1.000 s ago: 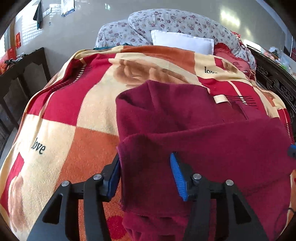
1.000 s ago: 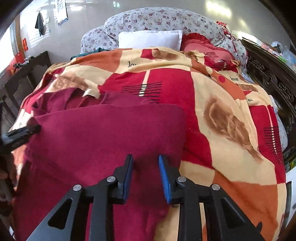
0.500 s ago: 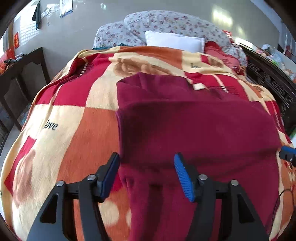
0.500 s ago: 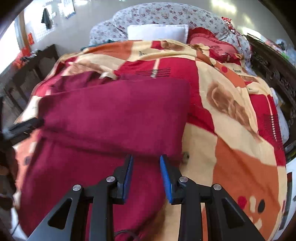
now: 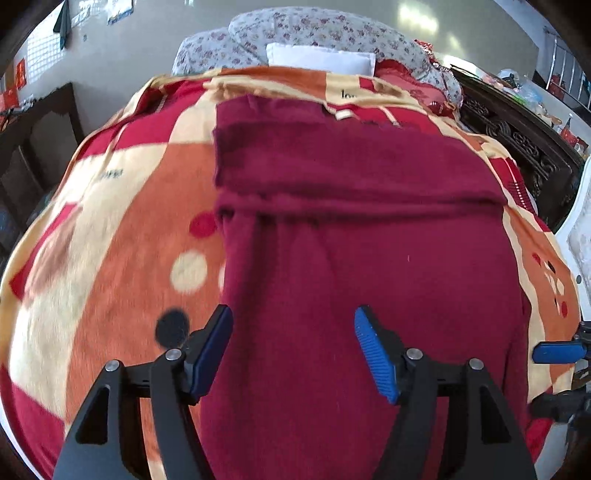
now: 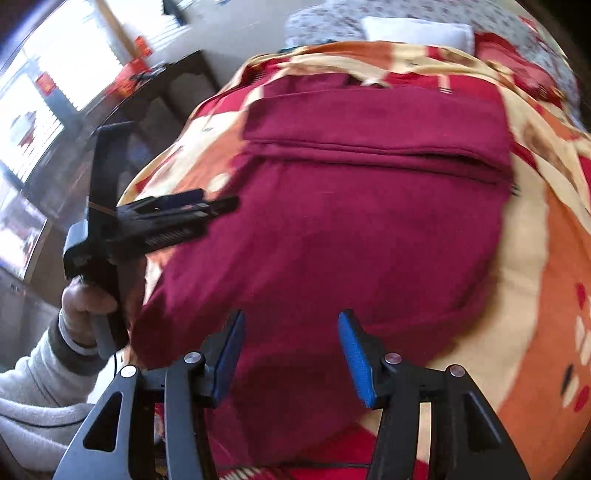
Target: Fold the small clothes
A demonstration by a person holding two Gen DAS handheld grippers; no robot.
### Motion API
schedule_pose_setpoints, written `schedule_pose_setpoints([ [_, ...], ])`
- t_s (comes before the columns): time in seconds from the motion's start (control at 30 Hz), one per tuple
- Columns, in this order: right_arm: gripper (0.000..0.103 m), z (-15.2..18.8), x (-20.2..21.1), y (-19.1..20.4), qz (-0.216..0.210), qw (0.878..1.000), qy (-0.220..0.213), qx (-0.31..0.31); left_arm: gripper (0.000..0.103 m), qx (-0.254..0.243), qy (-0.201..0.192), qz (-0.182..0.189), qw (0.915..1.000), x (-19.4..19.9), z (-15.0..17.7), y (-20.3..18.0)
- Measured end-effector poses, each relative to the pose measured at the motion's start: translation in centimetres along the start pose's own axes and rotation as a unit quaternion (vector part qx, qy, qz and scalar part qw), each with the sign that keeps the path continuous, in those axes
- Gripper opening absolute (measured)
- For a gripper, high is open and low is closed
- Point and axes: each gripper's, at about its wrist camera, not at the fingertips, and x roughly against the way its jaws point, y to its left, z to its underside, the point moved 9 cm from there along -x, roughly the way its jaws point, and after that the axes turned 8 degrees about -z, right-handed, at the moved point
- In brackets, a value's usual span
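Note:
A dark red garment lies on the bed, its far part folded over into a band across the width; it also shows in the right wrist view. My left gripper is open and empty, held above the garment's near left part. My right gripper is open and empty above the garment's near edge. The left gripper shows from the side in the right wrist view, held in a hand. One blue fingertip of the right gripper shows at the right edge of the left wrist view.
The bed carries a red, orange and cream blanket. A white pillow and floral pillows lie at the head. Dark carved wooden furniture stands to the right, a dark wooden piece to the left.
Both grippers have drawn back toward the near edge of the bed and away from the folded band. The right gripper's jaws have opened wider and the view has swung left.

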Motion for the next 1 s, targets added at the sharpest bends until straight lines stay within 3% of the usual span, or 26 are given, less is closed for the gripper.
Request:
schedule_pose_setpoints([
  [0.1,0.065,0.5,-2.6,1.7,0.010,0.999,0.043,0.018,0.068,0.005,-0.002,-0.007,1.0000,0.9,1.1,0.6],
  [0.17,0.065,1.5,-3.4,1.7,0.044,0.997,0.067,0.022,0.068,0.006,-0.011,-0.013,0.9998,1.8,1.6,1.4],
  [0.33,0.065,3.7,-3.0,1.6,0.069,0.996,0.041,0.028,0.071,0.039,-0.011,-0.009,0.9991,2.8,2.6,3.4],
  [0.37,0.061,4.0,-3.1,1.1,0.079,0.995,0.045,0.036,0.071,0.046,-0.008,-0.002,0.9989,2.8,2.8,3.5],
  [0.4,0.039,4.8,-3.2,0.6,0.112,0.991,0.051,0.054,0.071,0.051,-0.005,0.004,0.9987,2.8,3.0,3.5],
  [0.43,0.028,5.5,-3.0,0.4,0.136,0.987,0.054,0.070,0.071,0.053,-0.002,0.007,0.9986,2.8,3.2,3.6],
  [0.47,0.024,6.2,-1.9,0.4,0.145,0.985,0.040,0.078,0.071,0.053,-0.001,0.006,0.9986,2.7,3.4,3.6],
  [0.5,0.012,6.7,-0.8,0.4,0.147,0.986,0.028,0.074,0.071,0.052,0.000,0.005,0.9987,2.7,3.6,3.8],
  [0.67,0.012,11.6,6.0,-2.5,0.166,0.986,-0.006,0.012,0.071,0.048,-0.005,0.005,0.9988,3.4,4.2,4.3],
  [0.77,0.012,15.3,6.9,-4.6,0.131,0.990,0.002,-0.055,0.071,0.048,-0.007,0.011,0.9988,4.0,4.8,4.5],
  [0.87,0.016,16.6,8.4,-5.2,0.051,0.989,-0.043,-0.129,0.071,0.045,-0.001,0.015,0.9989,4.3,5.4,4.8],
  [0.93,0.037,16.6,9.0,-5.1,0.012,0.986,-0.049,-0.157,0.071,0.039,0.004,0.015,0.9991,4.5,5.9,4.9],
  [0.97,0.045,16.2,9.8,-5.1,0.011,0.985,-0.066,-0.157,0.071,0.037,0.005,0.016,0.9992,4.7,6.2,5.0],
  [1.0,0.062,15.7,10.2,-5.2,0.019,0.985,-0.078,-0.153,0.071,0.037,0.006,0.018,0.9991,5.0,6.5,5.1],
])
